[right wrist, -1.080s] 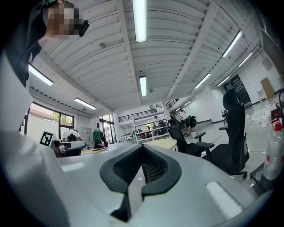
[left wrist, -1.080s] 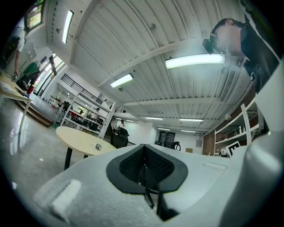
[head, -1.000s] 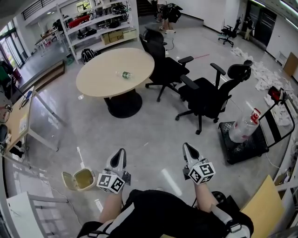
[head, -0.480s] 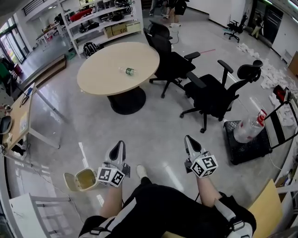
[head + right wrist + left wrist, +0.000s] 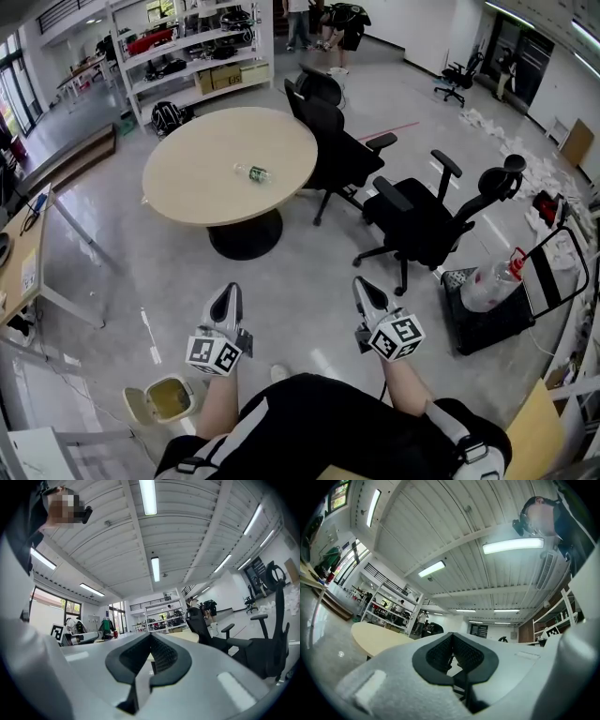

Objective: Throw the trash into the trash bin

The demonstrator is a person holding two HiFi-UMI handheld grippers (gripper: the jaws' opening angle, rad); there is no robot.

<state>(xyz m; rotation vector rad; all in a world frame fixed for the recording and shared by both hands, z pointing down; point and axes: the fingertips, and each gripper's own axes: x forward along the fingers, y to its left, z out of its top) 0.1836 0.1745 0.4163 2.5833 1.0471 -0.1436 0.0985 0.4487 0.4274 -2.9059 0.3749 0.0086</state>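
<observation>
A small plastic bottle (image 5: 251, 172) with a green label lies on the round beige table (image 5: 197, 187) ahead. The small trash bin (image 5: 167, 400), lid swung open, stands on the floor at lower left, beside the person's left arm. My left gripper (image 5: 227, 294) is held level over the floor, shut and empty. My right gripper (image 5: 362, 287) is beside it, also shut with nothing in it. In the left gripper view the jaws (image 5: 452, 649) meet, with the table (image 5: 375, 637) beyond. The right gripper view shows shut jaws (image 5: 151, 654) too.
Two black office chairs (image 5: 337, 136) (image 5: 427, 220) stand right of the table. A black cart (image 5: 487, 309) with a large water bottle (image 5: 494, 279) is at far right. Shelves (image 5: 187, 56) line the back, a desk (image 5: 21, 262) the left edge. People stand far back.
The person has walked forward toward the table with both grippers shut. The bin has slid down and back in the head view; the table and chairs are nearer.
</observation>
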